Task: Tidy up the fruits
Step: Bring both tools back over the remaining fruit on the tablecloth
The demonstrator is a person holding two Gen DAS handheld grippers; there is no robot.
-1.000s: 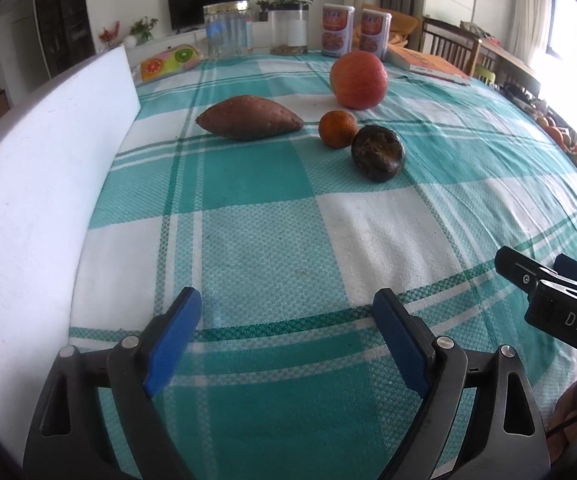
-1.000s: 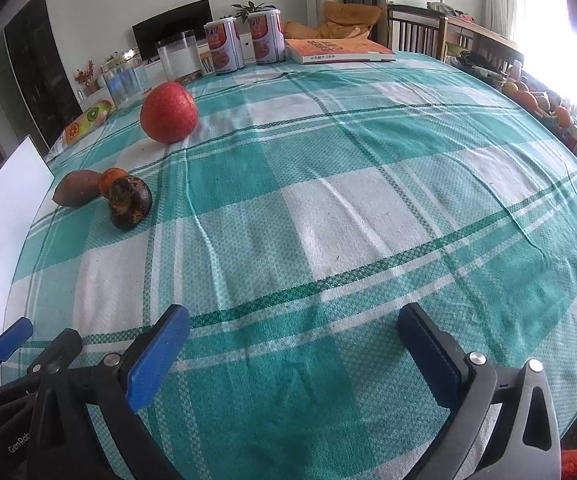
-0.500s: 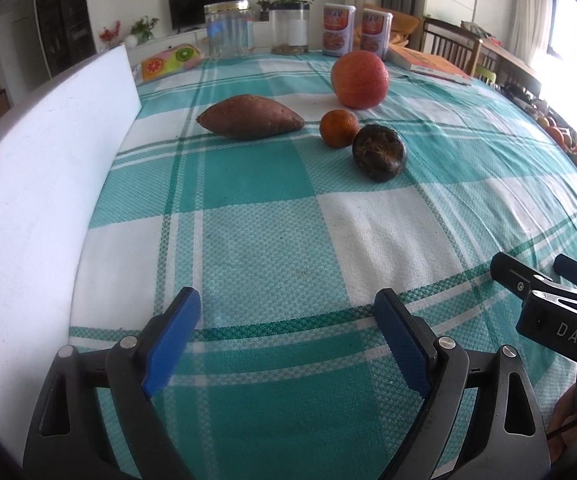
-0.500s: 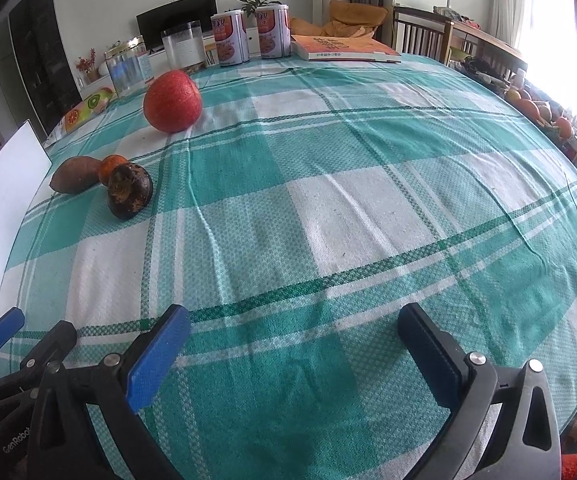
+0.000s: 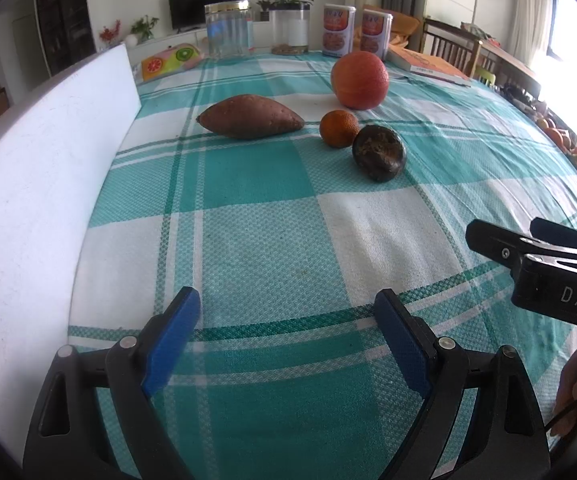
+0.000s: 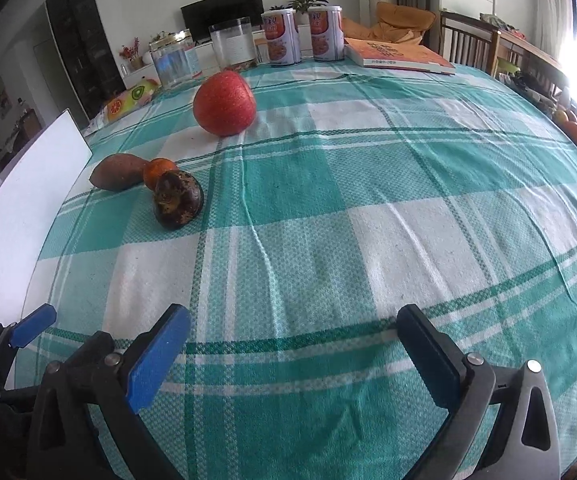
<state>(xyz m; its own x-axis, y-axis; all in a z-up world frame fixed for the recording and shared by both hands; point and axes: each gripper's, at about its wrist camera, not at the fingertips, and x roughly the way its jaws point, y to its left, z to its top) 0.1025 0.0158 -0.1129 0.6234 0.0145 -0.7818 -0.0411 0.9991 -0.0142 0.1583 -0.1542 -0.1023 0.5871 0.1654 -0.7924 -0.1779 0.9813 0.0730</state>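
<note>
On the teal checked tablecloth [image 5: 256,168] lie a brown sweet potato [image 5: 250,121], a small orange [image 5: 338,128], a dark round fruit [image 5: 379,153] and a big red-orange fruit [image 5: 359,80]. They also show in the right wrist view: sweet potato [image 6: 116,171], orange [image 6: 158,169], dark fruit [image 6: 177,205], red fruit [image 6: 224,103]. My left gripper [image 5: 288,332] is open and empty, well short of the fruits. My right gripper [image 6: 296,352] is open and empty near the front edge, beside the left one [image 6: 28,328].
A white board [image 5: 36,184] stands along the table's left edge. At the far end stand clear jars [image 5: 228,30], two cans [image 5: 338,30], a book [image 5: 428,65] and a fruit-print pouch [image 5: 170,60]. Chairs stand behind on the right.
Both grippers have crept forward a little toward the fruits. The right gripper shows further into the left wrist view. Nothing was taken hold of.
</note>
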